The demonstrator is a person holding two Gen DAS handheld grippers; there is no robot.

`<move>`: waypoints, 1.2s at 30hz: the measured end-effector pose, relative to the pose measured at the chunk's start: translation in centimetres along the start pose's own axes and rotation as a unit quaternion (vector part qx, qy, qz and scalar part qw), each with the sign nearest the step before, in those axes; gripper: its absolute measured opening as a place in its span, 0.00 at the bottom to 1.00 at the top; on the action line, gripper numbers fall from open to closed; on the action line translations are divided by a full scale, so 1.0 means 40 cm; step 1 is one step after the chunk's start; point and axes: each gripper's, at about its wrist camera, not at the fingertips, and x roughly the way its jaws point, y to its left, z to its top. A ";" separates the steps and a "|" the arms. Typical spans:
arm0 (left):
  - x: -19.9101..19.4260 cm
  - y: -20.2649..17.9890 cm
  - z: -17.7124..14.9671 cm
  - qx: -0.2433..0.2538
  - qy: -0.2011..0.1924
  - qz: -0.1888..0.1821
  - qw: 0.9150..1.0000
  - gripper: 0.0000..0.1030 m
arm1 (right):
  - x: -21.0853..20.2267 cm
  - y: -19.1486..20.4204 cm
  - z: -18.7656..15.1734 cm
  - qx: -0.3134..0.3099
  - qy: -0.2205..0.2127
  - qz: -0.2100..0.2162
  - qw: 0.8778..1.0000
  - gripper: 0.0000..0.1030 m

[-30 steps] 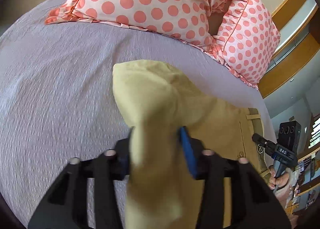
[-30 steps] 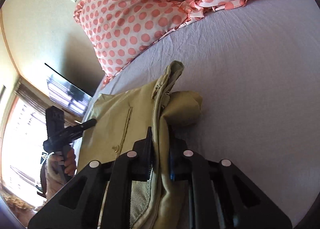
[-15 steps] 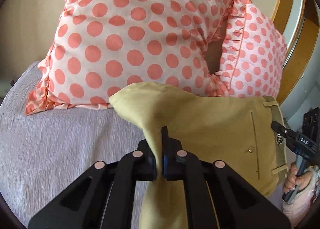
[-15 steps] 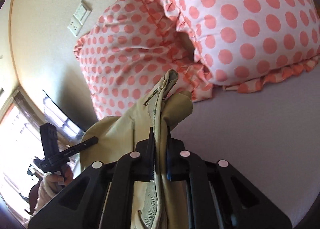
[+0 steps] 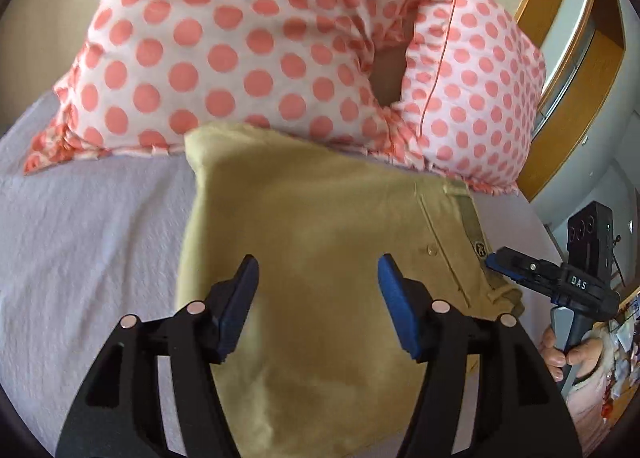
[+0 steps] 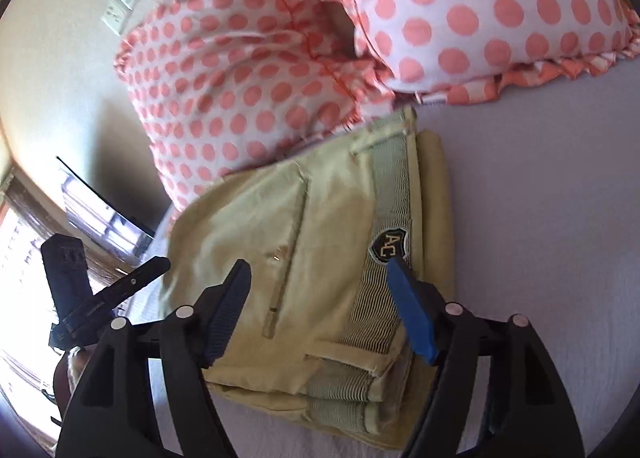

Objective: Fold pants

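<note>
Folded tan pants [image 5: 320, 258] lie on a lavender bed sheet [image 5: 88, 242], their far edge against two polka-dot pillows [image 5: 240, 50], with bare sheet on both sides. The left gripper [image 5: 316, 278] and right gripper [image 6: 320, 282] hover over the pants, jaws spread wide, holding nothing.

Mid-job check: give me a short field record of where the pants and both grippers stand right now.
pants: khaki pants folded into a stack, lying flat on the lilac bedsheet
far edge: right up against the polka-dot pillows
waistband: badge patch facing up
left gripper: open, over the fabric, holding nothing
right gripper: open, over the waistband end, holding nothing
fold state: looks laid down and released
</note>
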 end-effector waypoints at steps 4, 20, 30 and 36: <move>0.036 -0.026 -0.033 0.008 0.015 0.046 0.999 0.61 | -0.026 0.024 -0.020 0.011 -0.002 -0.072 0.997 0.84; -0.137 -0.118 -0.327 0.024 0.022 0.143 0.989 0.94 | -0.058 0.199 -0.333 -0.129 0.003 -0.196 0.972 0.99; -0.131 -0.129 -0.357 0.053 -0.007 0.180 0.982 0.98 | -0.039 0.217 -0.357 -0.156 -0.003 -0.246 0.957 0.99; -0.129 -0.130 -0.355 0.051 -0.012 0.183 0.982 0.98 | -0.040 0.217 -0.357 -0.157 -0.004 -0.245 0.957 0.99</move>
